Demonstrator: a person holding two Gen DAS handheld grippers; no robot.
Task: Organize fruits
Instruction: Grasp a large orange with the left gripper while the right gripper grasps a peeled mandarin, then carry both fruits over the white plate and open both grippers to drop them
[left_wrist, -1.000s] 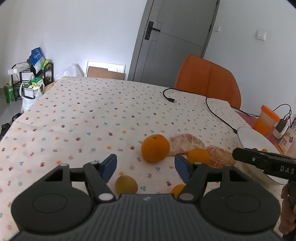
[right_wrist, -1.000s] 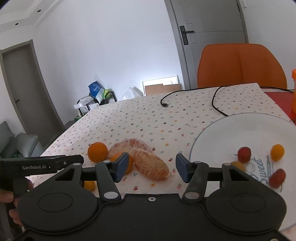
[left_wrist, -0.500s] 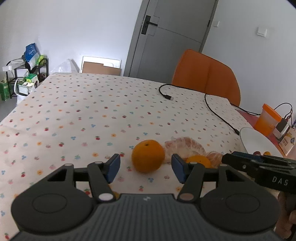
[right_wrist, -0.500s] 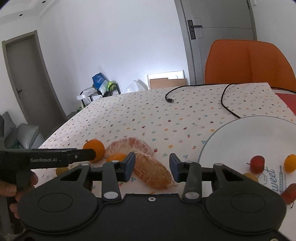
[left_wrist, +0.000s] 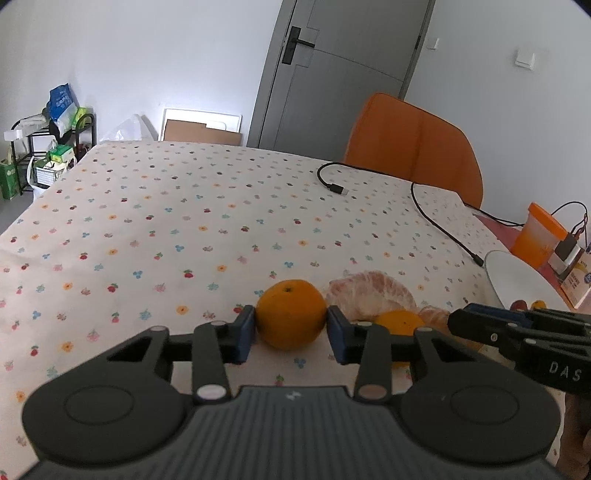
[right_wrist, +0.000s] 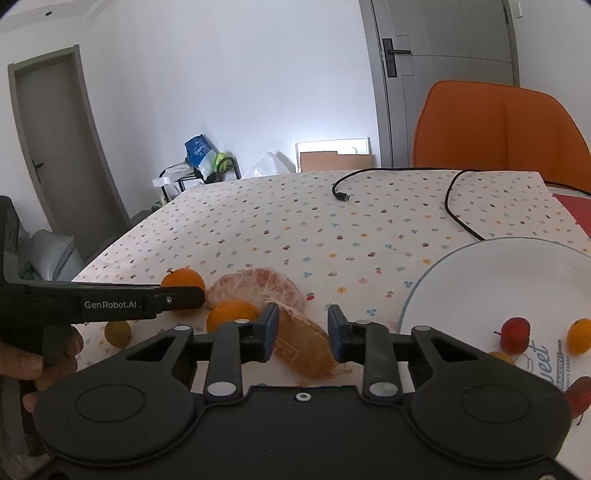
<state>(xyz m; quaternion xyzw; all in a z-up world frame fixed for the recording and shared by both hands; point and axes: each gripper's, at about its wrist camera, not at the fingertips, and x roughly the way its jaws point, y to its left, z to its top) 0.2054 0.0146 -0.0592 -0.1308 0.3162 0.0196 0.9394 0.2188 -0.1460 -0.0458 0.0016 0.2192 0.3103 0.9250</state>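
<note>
- So, left wrist view first: the left gripper (left_wrist: 291, 334) has its blue-padded jaws either side of a round whole orange with a dimpled skin (left_wrist: 290, 314), which sits on the white tablecloth printed with tiny fruit (left_wrist: 184, 221). The jaws have just been closing and both pads look pressed right against the peel, so it's clamped on it.
- Same view: behind that orange lies a peeled pale-pink citrus half (left_wrist: 367, 295), and just right of it a smaller orange mandarin (left_wrist: 400, 323), partly hidden by the gripper's finger.
- The black side of the right gripper (left_wrist: 524, 338) pokes in from the right, in front of a white round plate (left_wrist: 517, 273).
- A black USB cable (left_wrist: 424, 206) trails across the cloth, with an orange chair (left_wrist: 413, 147) at the far edge.
- Right wrist view: the right gripper (right_wrist: 303, 334) straddles a peeled orange-coloured citrus segment chunk (right_wrist: 303, 343). Jaws have just been closing too; the left pad touches it, but there's a sliver of gap on the right, so can't tell if it's gripped.
- The plate's on the right here, holding a small red cherry-like fruit (right_wrist: 514, 334) and a tiny orange kumquat (right_wrist: 578, 336).
- A small yellow-green fruit (right_wrist: 117, 333) sits apart, down left near the person's hand.
</note>
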